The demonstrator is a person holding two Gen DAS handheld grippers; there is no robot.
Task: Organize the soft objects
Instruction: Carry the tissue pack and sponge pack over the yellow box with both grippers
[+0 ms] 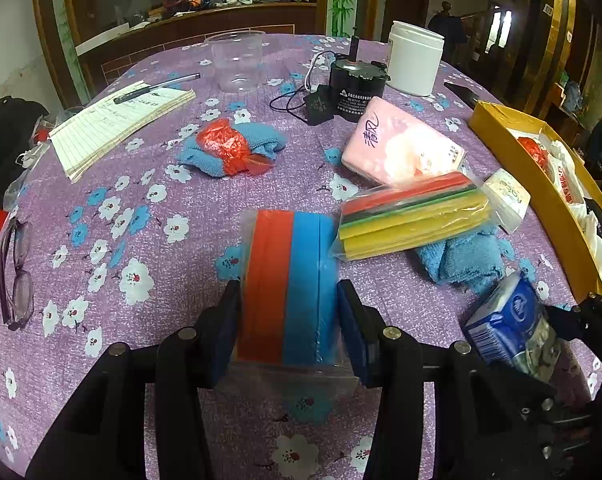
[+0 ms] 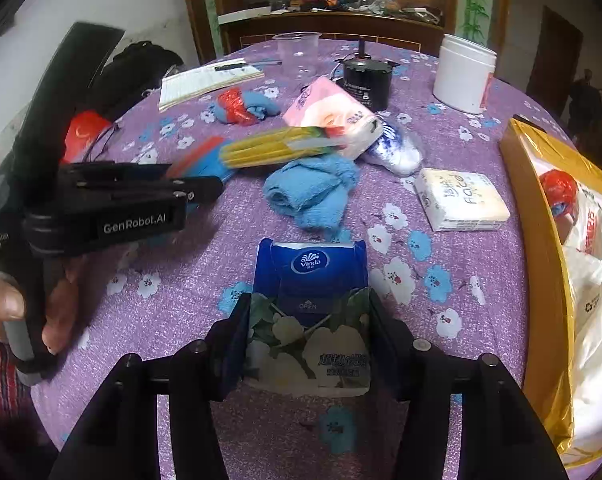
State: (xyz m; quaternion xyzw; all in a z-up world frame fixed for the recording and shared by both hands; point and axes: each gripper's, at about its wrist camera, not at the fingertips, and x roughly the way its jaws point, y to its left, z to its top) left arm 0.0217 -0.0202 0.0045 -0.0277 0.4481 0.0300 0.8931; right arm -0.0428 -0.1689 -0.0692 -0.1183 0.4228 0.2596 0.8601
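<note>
We pinch a sponge pack [image 1: 287, 288], red and blue, in our left tool [image 1: 289, 320], just above the surface [image 1: 141, 320] near its front edge. Our right tool [image 2: 307, 332] clamps a blue tissue pack [image 2: 311, 304], also by the front edge. A yellow sponge pack [image 1: 413, 216], pink tissues [image 1: 401, 144] and a blue towel [image 2: 309, 188] lie mid-surface. A yellow box [image 2: 541, 280] sits at the right edge.
</note>
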